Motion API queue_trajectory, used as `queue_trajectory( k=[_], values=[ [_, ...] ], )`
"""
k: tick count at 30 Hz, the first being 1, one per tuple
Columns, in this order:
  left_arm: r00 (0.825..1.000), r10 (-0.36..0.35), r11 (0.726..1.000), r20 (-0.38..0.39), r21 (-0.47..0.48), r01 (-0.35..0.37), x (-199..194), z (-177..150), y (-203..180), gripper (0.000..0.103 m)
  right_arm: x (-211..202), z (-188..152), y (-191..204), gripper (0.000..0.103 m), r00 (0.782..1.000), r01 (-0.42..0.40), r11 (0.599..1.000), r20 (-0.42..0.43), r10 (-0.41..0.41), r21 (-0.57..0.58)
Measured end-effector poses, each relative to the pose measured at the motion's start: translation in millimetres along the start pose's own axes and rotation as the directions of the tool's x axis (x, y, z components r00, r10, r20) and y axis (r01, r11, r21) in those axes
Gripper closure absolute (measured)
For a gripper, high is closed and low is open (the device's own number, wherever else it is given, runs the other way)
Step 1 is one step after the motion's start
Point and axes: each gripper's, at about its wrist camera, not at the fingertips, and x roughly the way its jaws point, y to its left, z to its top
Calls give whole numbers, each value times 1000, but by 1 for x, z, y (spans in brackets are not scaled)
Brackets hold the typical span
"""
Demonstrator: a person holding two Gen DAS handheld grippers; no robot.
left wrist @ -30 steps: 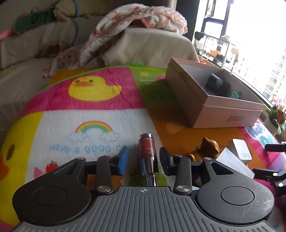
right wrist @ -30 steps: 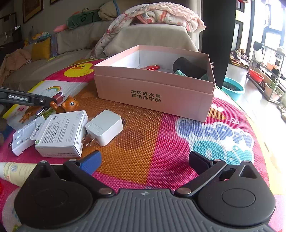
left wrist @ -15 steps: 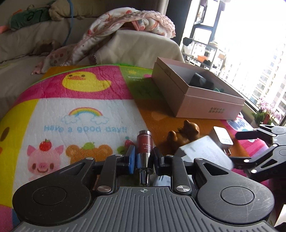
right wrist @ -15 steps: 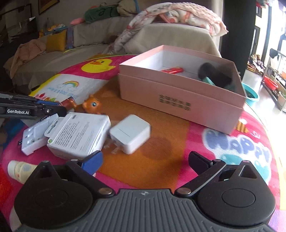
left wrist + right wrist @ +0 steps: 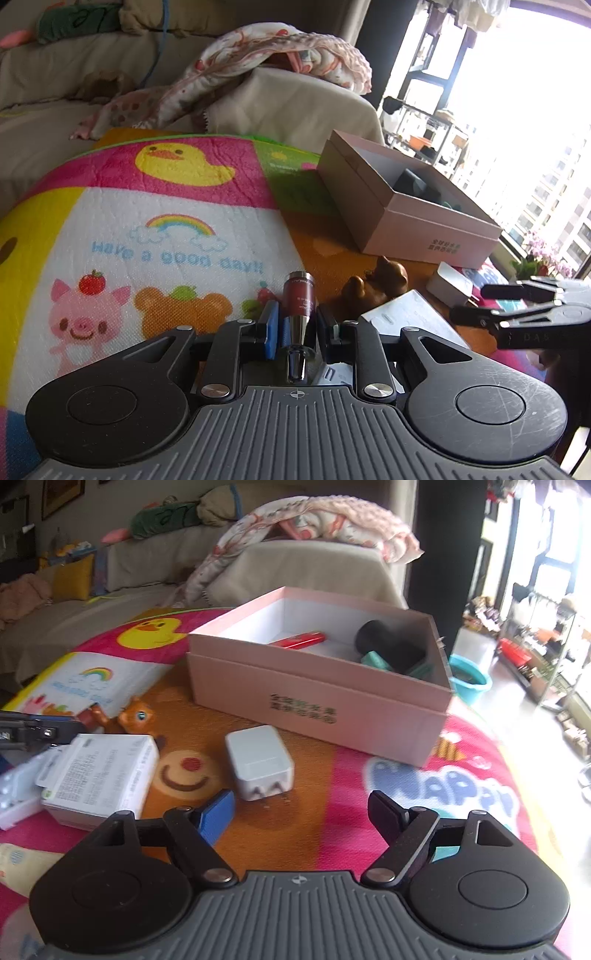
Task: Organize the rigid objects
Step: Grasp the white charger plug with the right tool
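Observation:
My left gripper (image 5: 295, 325) is shut on a dark red tube (image 5: 299, 295) with a silver tip, held above the colourful mat. The open pink box (image 5: 424, 218) sits to the far right; in the right wrist view the pink box (image 5: 317, 698) holds a red item (image 5: 301, 640), a black cylinder (image 5: 388, 642) and teal pieces. My right gripper (image 5: 301, 812) is open and empty, just in front of a white charger plug (image 5: 260, 762). A white carton (image 5: 101, 771) and a brown bear figure (image 5: 138, 716) lie to its left.
A white plastic case (image 5: 18, 794) and a cream tube (image 5: 22, 864) lie at the left edge. A sofa with a blanket (image 5: 317, 520) stands behind the mat. A blue basin (image 5: 471, 677) sits on the floor to the right. The right gripper shows in the left wrist view (image 5: 517, 306).
My left gripper closed on the red tube and lifted it off the mat. My right gripper moved forward and left toward the white charger plug, still open.

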Motion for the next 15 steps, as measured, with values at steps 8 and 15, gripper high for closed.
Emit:
queue_trajectory(
  k=[8, 15],
  values=[
    [994, 82, 971, -76, 231, -62, 12, 14, -25, 78, 13, 23, 13, 64, 998, -55, 996, -22, 53, -72],
    [995, 61, 952, -74, 304, -36, 1, 6, -35, 79, -22, 5, 9, 70, 995, -85, 989, -54, 79, -123]
  ],
)
